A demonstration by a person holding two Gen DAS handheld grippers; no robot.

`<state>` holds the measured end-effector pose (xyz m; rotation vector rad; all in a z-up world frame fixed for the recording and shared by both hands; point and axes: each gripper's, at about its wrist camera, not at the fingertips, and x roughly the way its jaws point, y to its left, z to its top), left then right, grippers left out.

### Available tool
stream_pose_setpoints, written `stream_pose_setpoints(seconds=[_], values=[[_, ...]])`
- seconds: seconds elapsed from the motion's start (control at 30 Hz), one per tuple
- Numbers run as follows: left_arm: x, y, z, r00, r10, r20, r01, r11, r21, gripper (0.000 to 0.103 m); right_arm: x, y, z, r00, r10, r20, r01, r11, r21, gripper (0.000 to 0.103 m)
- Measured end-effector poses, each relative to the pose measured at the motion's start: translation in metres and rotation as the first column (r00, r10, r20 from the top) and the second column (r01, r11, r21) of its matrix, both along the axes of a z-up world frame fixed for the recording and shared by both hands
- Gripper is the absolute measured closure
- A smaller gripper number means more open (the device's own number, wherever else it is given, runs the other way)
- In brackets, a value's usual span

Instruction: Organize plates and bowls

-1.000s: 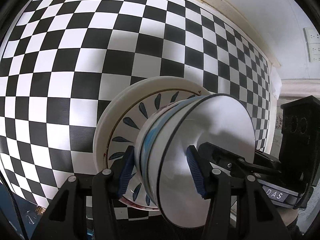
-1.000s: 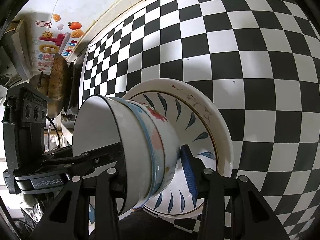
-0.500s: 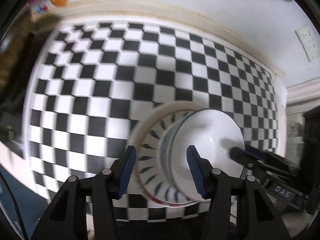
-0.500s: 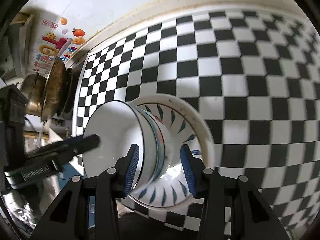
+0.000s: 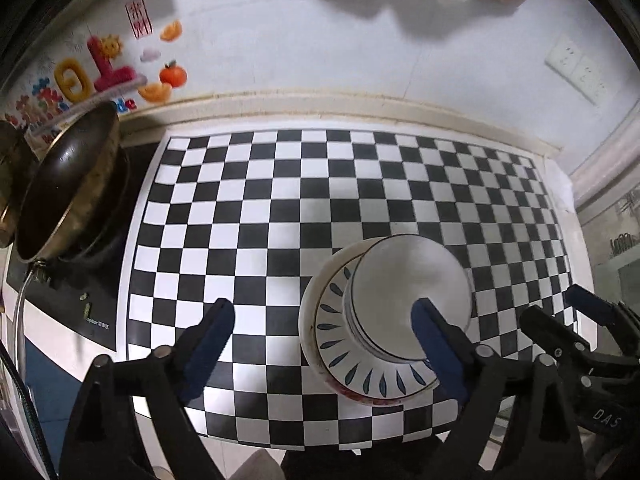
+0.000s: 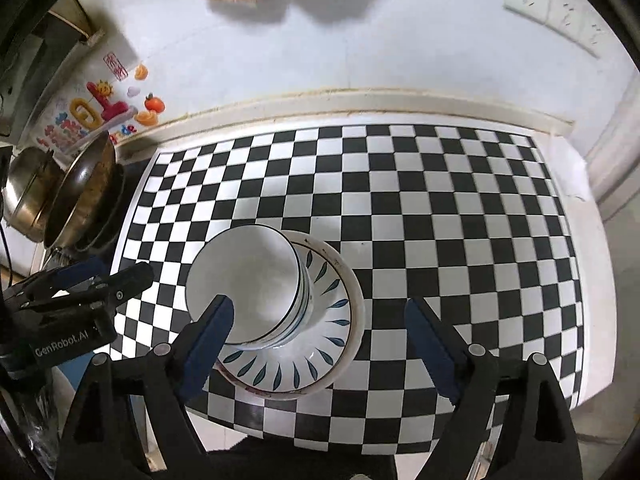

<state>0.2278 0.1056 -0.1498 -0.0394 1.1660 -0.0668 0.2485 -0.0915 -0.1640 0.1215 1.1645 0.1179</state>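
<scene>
Both claws are hanging above the checkerboard mat (image 5: pixel 280 208), a flat sheet of glossy black and white squares. The left gripper (image 5: pixel 320 344) is spreading wide, jaws opening, blue ribbed pads gripping nothing, though in its view the right-hand pad overlaps the bowl stack. The right gripper (image 6: pixel 320 340) is doing the same, jaws opening and empty, with the stack showing behind its left-hand pad. The stack of bowls (image 6: pixel 248 284) is sitting near the mat's front edge: smooth round white ceramic bowls with thin dark rims, nested one inside another. They are resting in a wide, shallow plate (image 6: pixel 340 316) painted with dark blue leaf strokes fanning round its inner wall and a pale outer rim. Off the mat's left edge a dark, worn round pan (image 5: pixel 68 184) is tilting against the wall, beside a shiny steel pot (image 6: pixel 28 192)
</scene>
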Motion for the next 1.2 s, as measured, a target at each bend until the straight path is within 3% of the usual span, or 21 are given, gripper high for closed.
stream_pose_setpoints(seconds=[0.3,0.7,0.87,1.2], values=[[-0.055,0.002,0.057,0.988,0.032,0.148,-0.032,0.999,-0.004,0.008,-0.061,-0.005,0.060,0.989,-0.023,0.143,0.026,1.000,-0.017,0.011],[-0.195,-0.017,0.133,0.940,0.062,0.334,-0.081,0.996,0.043,0.008,-0.202,-0.012,0.154,0.930,0.020,0.367,0.000,0.998,-0.056,0.009],[-0.246,-0.024,0.148,0.924,0.062,0.378,-0.098,0.992,0.078,0.008,-0.260,-0.017,0.177,0.911,0.030,0.411,-0.008,0.998,-0.056,0.009],[-0.311,-0.023,0.160,0.908,0.091,0.409,-0.121,0.992,0.048,0.008,-0.344,-0.020,0.204,0.881,0.027,0.472,0.011,0.997,-0.077,0.008]])
